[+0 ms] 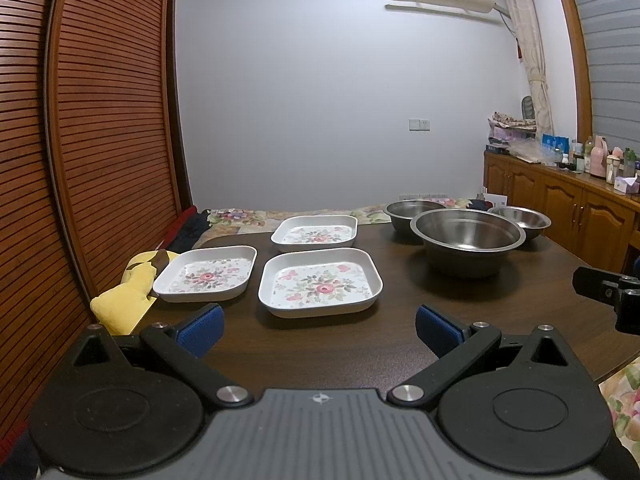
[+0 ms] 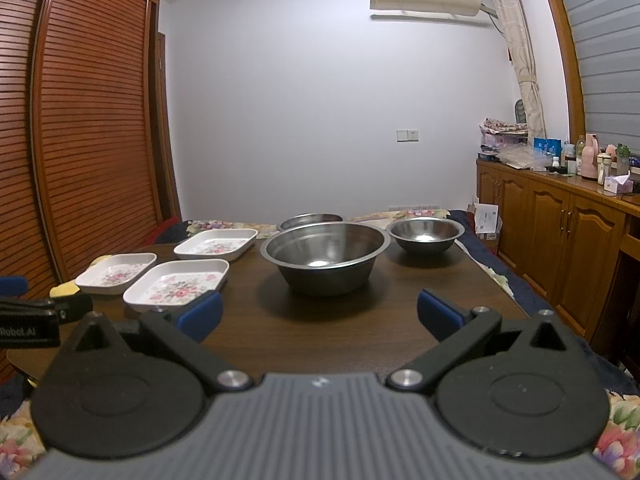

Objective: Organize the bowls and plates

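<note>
Three white square plates with flower prints lie on the dark wooden table (image 1: 320, 352): a near one (image 1: 320, 282), a left one (image 1: 206, 274) and a far one (image 1: 315, 233). To their right stand three steel bowls: a large one (image 1: 467, 240), a mid-sized one (image 1: 412, 216) behind it and a small one (image 1: 520, 221). My left gripper (image 1: 319, 330) is open, just short of the near plate. My right gripper (image 2: 320, 316) is open too, facing the large bowl (image 2: 325, 256), with the small bowl (image 2: 425, 234) to the far right and the plates (image 2: 176, 285) to its left.
A yellow cloth (image 1: 128, 292) lies at the table's left edge beside a slatted wooden wardrobe (image 1: 100, 140). A wooden cabinet (image 1: 560, 208) crowded with bottles runs along the right wall. Floral bedding (image 1: 280, 216) lies beyond the table's far edge.
</note>
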A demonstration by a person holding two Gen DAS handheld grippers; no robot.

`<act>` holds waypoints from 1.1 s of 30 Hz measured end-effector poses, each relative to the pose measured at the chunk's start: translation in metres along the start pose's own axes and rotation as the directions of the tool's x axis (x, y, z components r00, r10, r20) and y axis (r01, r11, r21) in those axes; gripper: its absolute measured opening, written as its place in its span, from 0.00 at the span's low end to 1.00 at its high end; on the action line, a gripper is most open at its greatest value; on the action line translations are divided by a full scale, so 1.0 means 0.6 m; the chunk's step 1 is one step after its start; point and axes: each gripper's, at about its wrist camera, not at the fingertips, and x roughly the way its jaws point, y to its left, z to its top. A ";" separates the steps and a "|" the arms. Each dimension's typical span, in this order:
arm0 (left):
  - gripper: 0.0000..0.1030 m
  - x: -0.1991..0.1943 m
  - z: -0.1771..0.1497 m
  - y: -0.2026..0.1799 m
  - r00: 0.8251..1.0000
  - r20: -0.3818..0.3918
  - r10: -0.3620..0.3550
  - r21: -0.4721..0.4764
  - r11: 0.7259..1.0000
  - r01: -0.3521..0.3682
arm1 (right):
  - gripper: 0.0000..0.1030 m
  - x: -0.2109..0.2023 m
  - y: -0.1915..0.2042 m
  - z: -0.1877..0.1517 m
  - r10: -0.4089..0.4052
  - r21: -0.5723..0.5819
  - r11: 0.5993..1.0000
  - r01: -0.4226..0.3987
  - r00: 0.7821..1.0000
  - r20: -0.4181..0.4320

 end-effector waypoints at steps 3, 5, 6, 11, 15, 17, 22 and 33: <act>1.00 0.000 -0.001 0.000 1.000 -0.001 -0.001 0.003 1.000 0.001 | 1.00 0.000 0.000 -0.001 0.000 0.001 1.000 0.000 1.000 0.000; 1.00 0.000 -0.001 -0.001 1.000 -0.002 -0.001 0.005 1.000 0.001 | 1.00 0.000 0.000 -0.001 0.000 0.000 1.000 0.000 1.000 0.001; 1.00 0.000 -0.002 -0.001 1.000 -0.004 -0.002 0.006 1.000 0.002 | 1.00 0.000 0.000 -0.001 0.001 0.001 1.000 -0.001 1.000 0.000; 1.00 0.007 -0.005 -0.002 1.000 -0.017 -0.007 0.006 1.000 0.007 | 1.00 0.002 -0.001 -0.002 0.006 0.002 1.000 -0.006 1.000 -0.008; 1.00 0.017 -0.014 -0.001 0.999 -0.044 -0.012 0.004 1.000 0.012 | 1.00 0.007 0.001 -0.006 0.008 0.003 1.000 -0.008 1.000 -0.018; 1.00 0.023 -0.018 -0.002 0.998 -0.059 -0.014 0.004 1.000 0.014 | 1.00 0.010 0.002 -0.007 0.010 0.003 1.000 -0.010 1.000 -0.023; 1.00 0.042 -0.027 0.004 0.995 -0.096 -0.029 -0.012 1.000 0.028 | 1.00 0.018 0.004 -0.013 0.018 0.004 1.000 -0.018 0.999 -0.034; 1.00 0.081 -0.039 0.025 0.986 -0.162 -0.035 -0.037 0.999 0.030 | 1.00 0.034 0.013 -0.024 0.048 -0.001 0.999 -0.049 0.997 -0.059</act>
